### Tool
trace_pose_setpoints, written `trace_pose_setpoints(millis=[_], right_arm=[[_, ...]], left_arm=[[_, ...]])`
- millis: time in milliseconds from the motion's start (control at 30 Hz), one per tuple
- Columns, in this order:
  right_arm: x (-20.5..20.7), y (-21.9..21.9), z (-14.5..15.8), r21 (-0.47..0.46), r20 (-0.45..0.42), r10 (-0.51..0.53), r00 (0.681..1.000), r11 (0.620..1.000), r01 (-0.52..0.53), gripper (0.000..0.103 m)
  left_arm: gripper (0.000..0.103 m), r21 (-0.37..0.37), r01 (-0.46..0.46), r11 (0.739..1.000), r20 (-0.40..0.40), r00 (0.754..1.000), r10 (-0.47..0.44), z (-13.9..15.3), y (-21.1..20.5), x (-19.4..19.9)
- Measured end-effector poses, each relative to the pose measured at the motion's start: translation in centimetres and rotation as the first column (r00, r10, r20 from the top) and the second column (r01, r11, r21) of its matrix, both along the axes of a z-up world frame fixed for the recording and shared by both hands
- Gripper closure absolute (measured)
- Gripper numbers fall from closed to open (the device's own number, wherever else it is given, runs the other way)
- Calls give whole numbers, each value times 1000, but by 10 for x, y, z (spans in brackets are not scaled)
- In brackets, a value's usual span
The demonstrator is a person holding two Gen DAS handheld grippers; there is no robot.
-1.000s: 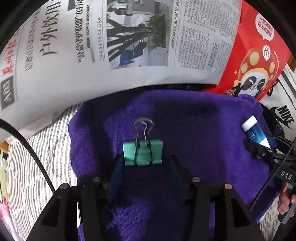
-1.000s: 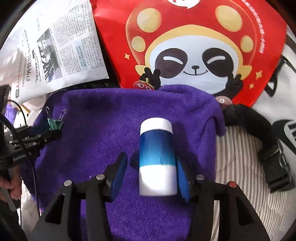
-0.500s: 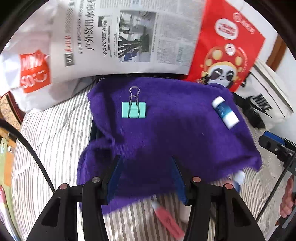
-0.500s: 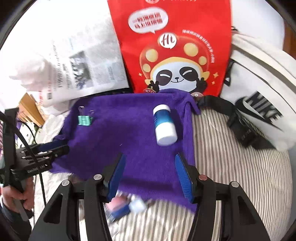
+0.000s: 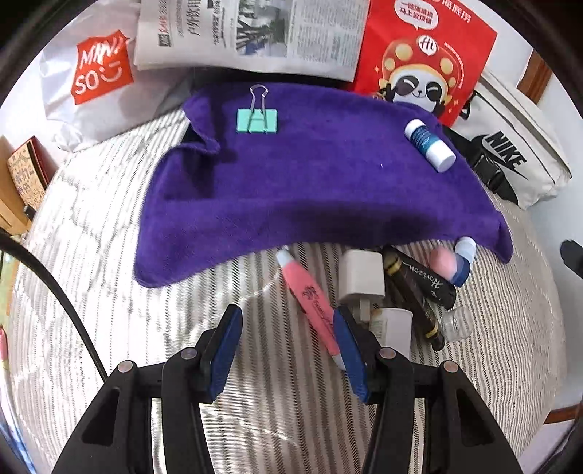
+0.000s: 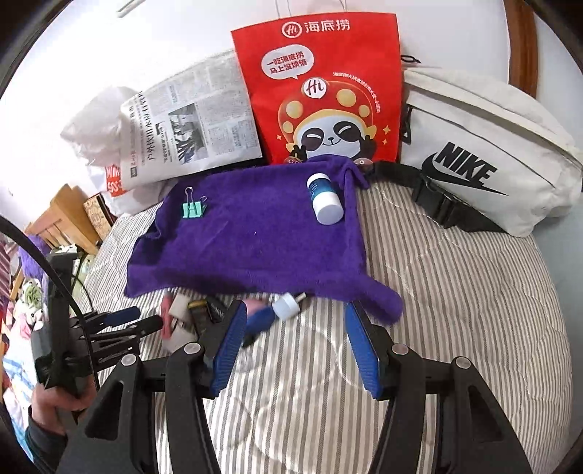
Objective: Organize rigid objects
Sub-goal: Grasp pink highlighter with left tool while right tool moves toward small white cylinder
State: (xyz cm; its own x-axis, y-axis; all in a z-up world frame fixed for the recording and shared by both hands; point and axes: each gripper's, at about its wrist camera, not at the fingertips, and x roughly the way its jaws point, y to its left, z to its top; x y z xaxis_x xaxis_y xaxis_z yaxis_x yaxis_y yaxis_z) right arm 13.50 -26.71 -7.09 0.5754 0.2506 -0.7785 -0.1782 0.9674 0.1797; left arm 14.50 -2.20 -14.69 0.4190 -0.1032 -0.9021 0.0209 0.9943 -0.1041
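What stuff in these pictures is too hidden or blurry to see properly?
- Pink and blue thing: left wrist view, blurred, its top under the purple towel.
- Small clear item: left wrist view, too small to identify.
- Pile beside the white charger: right wrist view, partly behind the right tool finger and towel edge.
- Newspaper text: too small.

Purple towel (image 5: 320, 182) middle left bare; only green binder clip (image 5: 257, 120) at far left corner and blue-white tube (image 5: 430, 146) at far right corner. Near towel edge crowded: pink pen (image 5: 309, 295), white charger (image 5: 361, 277), black tubes (image 5: 419, 277) bunched together, touching. Far side walled by newspaper (image 6: 189, 135), red panda bag (image 6: 320, 91), white Nike bag (image 6: 484, 153). Striped bedding (image 6: 455, 291) right of towel unobstructed.
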Motion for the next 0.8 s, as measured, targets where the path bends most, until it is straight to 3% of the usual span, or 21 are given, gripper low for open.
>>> trace_pose_setpoints(millis=[100,400,633,733,767,800], right_arm=[[-9,-3,-1,14,4,6,1000,1000,-6,47],[-18,-6,-12,49,-7,28,1000,998,-28,47],[-14,-5,-22,52,-22,43,999,998,-42,47],[-13,-5,-26,44,-30,42,999,998,-41,47],[-12,-6,-27,42,-33,40,999,998,-39,47],[-12,-6,-29,40,-35,38,999,999,-36,47]], left_arm=[[53,-4,-8,1000,-10,1000,8,-4,-4,4],[52,106,-7,994,-10,1000,8,-10,-3,-8],[54,80,25,996,31,999,-28,-10,3,-6],[80,106,76,991,58,995,-83,-10,-9,-6],[86,99,92,991,63,993,-98,-9,-12,-7],[86,98,95,991,68,993,-102,-9,-13,-8]])
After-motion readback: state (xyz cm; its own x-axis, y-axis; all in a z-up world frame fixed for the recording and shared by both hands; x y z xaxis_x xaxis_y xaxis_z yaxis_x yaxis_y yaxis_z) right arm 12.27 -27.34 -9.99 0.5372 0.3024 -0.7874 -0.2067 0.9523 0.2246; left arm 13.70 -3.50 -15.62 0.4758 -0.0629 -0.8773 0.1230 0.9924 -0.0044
